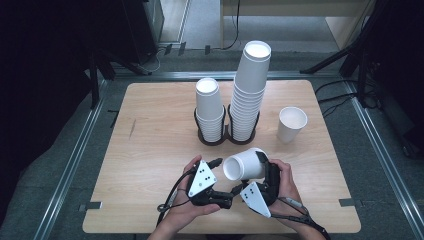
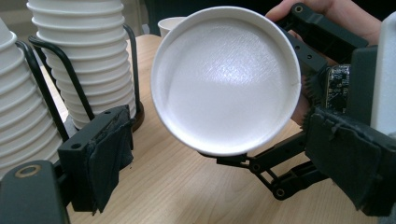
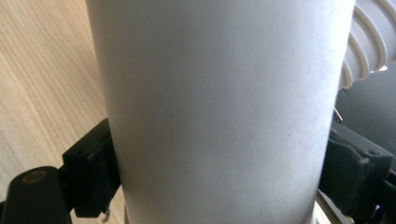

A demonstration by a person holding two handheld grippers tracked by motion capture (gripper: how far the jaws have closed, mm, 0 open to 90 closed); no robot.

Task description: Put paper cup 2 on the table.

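The right hand-held gripper [image 1: 264, 172] is clamped on the side of a white paper cup [image 1: 245, 165], held lying sideways above the desk [image 1: 150, 150] in the lower middle of the high view, its bottom facing the left hand-held gripper [image 1: 220, 192]. That one has its jaws apart, with nothing between them. Two stacks stand upside down in a black rack [image 1: 226, 135] at center: a short stack [image 1: 210, 110] and a tall stack [image 1: 250, 92]. One loose cup [image 1: 291, 124] stands upright at right. Judging by this, the held cup is not yet placed, and the loose cup is left.
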